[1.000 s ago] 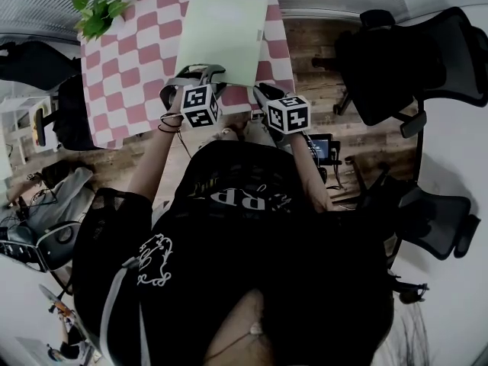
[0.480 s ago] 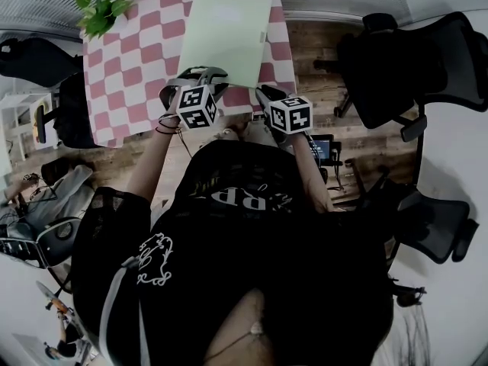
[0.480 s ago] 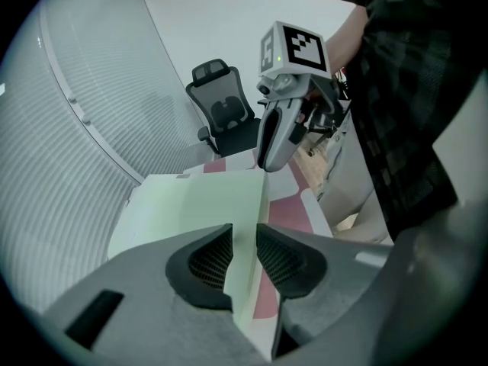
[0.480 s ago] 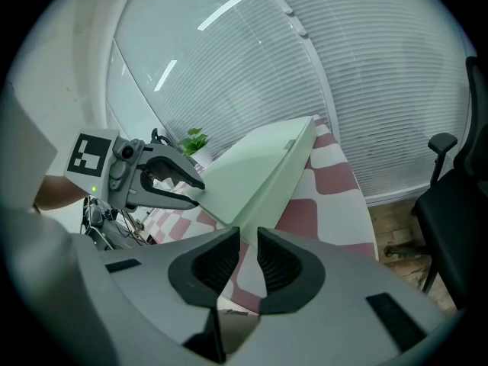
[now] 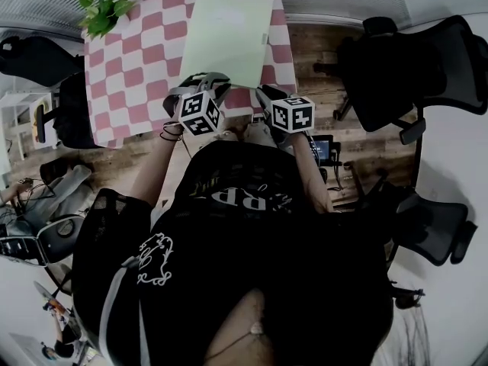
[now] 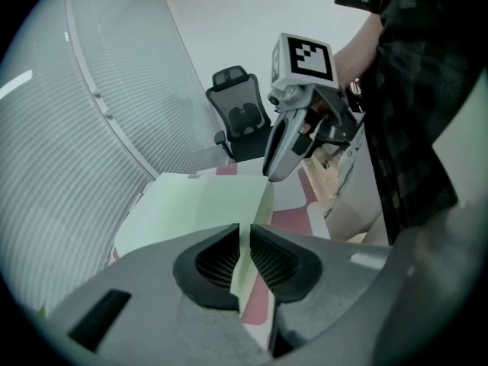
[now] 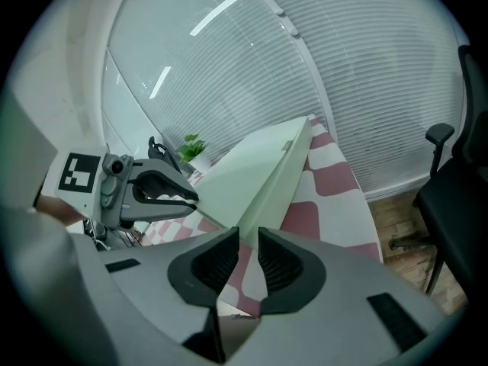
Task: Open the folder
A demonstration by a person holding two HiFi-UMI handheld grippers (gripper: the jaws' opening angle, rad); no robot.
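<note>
A pale green folder [image 5: 226,35] lies on the table with the red and white chequered cloth [image 5: 126,75]. My left gripper [image 5: 216,83] is at the folder's near edge. In the left gripper view its jaws [image 6: 244,232] are closing, and the thin edge of the folder's cover [image 6: 245,244] stands between the pads, which touch it. My right gripper [image 5: 260,92] sits at the folder's near right corner. Its jaws [image 7: 248,236] stand narrow around the folder's edge [image 7: 263,197]. The left gripper view shows the right gripper [image 6: 271,174] with its tip on that corner.
A potted plant [image 5: 103,12] stands at the table's far left corner. Black office chairs [image 5: 415,63] [image 5: 435,227] stand on the wooden floor to the right. A wall of window blinds [image 7: 328,75] runs behind the table.
My left gripper has rolled a little and its jaws have narrowed onto the folder's near edge. The right gripper has kept still.
</note>
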